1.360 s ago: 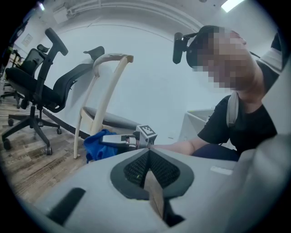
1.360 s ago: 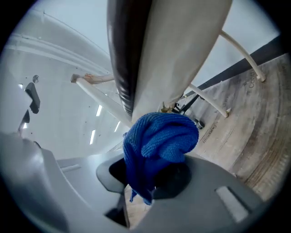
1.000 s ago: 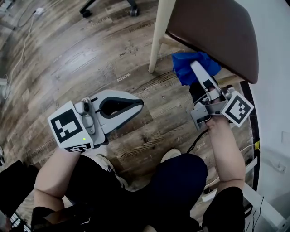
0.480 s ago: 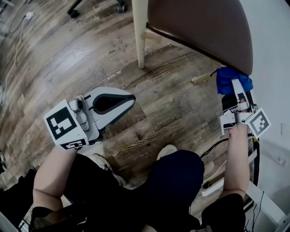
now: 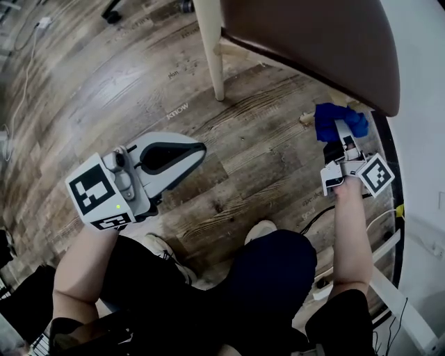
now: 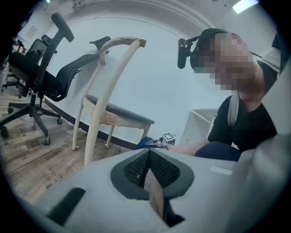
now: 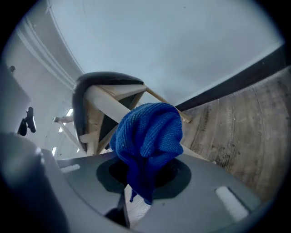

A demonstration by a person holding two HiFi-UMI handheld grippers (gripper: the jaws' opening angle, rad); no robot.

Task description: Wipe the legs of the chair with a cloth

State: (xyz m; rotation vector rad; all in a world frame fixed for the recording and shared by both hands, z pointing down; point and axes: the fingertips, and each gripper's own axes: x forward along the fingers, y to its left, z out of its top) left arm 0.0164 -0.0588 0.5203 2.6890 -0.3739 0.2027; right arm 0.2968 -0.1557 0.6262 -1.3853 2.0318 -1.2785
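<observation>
A cream wooden chair with a brown seat [image 5: 320, 42] stands by the wall, one front leg [image 5: 211, 49] at top centre. My right gripper [image 5: 332, 133] is shut on a bunched blue cloth [image 5: 338, 119] [image 7: 148, 136], which sits against the foot of the near right chair leg [image 5: 306, 117] under the seat edge. From the right gripper view the cloth fills the jaws, with the chair's leg [image 7: 113, 107] behind it. My left gripper [image 5: 186, 154] hangs over the floor at the left, jaws closed on nothing, away from the chair [image 6: 113, 109].
Wood-plank floor [image 5: 104, 83] all round. A black office chair [image 6: 36, 77] stands at the far left, its wheeled base [image 5: 115, 8] at the top. White wall and dark skirting [image 5: 389, 146] run along the right. Cables [image 5: 316, 215] lie near my knee [image 5: 271, 271].
My right gripper with the cloth went right from under the seat's front to the right-hand leg, then slid slightly left and lower along it. The left gripper stayed almost still.
</observation>
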